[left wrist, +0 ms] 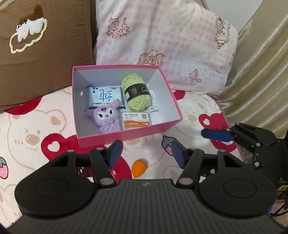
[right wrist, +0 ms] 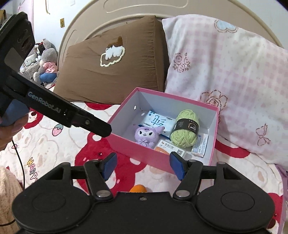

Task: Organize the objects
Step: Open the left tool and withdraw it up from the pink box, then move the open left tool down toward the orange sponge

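Note:
An open pink box sits on the bed in front of the pillows. Inside lie a blue-white tissue pack, a green yarn ball with a black band, a purple plush toy, an orange-and-white card case and a small sachet. My left gripper hangs just before the box's near wall, open and empty. In the right wrist view the right gripper is open too, nothing between its blue pads, near the box corner. The yarn and plush show there as well.
A brown pillow and a pink checked pillow lean behind the box. The bear-print bedspread lies all around. A gold curtain hangs at the right. Stuffed toys sit beside the headboard. A hand holds the left gripper's handle.

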Demonstrator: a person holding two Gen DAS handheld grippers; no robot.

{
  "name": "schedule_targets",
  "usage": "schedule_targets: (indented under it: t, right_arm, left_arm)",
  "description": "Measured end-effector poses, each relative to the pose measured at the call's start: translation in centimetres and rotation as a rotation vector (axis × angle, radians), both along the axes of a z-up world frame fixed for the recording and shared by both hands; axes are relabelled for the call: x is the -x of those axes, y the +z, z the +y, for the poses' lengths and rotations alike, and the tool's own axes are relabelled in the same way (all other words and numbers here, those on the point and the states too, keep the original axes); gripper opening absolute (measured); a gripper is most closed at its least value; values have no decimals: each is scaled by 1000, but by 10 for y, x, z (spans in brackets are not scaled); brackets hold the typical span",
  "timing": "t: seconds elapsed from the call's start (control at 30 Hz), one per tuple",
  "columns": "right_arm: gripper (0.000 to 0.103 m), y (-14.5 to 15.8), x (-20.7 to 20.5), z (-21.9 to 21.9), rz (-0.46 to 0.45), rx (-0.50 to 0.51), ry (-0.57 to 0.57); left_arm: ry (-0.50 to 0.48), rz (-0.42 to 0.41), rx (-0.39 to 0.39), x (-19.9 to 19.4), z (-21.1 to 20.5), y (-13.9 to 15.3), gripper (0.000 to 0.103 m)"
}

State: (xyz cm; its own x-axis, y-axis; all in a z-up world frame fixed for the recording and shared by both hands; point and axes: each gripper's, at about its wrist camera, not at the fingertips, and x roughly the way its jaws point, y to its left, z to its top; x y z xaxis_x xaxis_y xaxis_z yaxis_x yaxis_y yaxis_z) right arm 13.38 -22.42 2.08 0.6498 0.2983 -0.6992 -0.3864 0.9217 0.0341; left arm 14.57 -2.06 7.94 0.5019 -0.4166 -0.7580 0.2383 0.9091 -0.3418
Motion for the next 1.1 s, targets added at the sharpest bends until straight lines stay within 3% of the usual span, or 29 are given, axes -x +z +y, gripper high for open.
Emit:
schedule_targets:
  t: [0.2,0.33,0.4,0.5,0.97,1.1]
  right_arm:
    - [74,4,18,9,14,26,26]
    - [78,0,27,11,29,26,27]
    - [89,-6,29,10,44,10,5]
    - [89,-16,30,6,71,-35,-21]
    - [89,-58,32,8,169,-161,-91]
    - [89,-66,35,9,183,-153,-95]
  left_arm:
    - [-39,32,31,14,1,-6,65]
    - [-8,32,26,17,8,-13,66]
    - [17,27,3,16,12,-18,68]
    - [4,25,-22,17,14,-26,72]
    - [-9,95,-6,32,16,-67,88]
    - [-36,86,-70,38,11,-76,89]
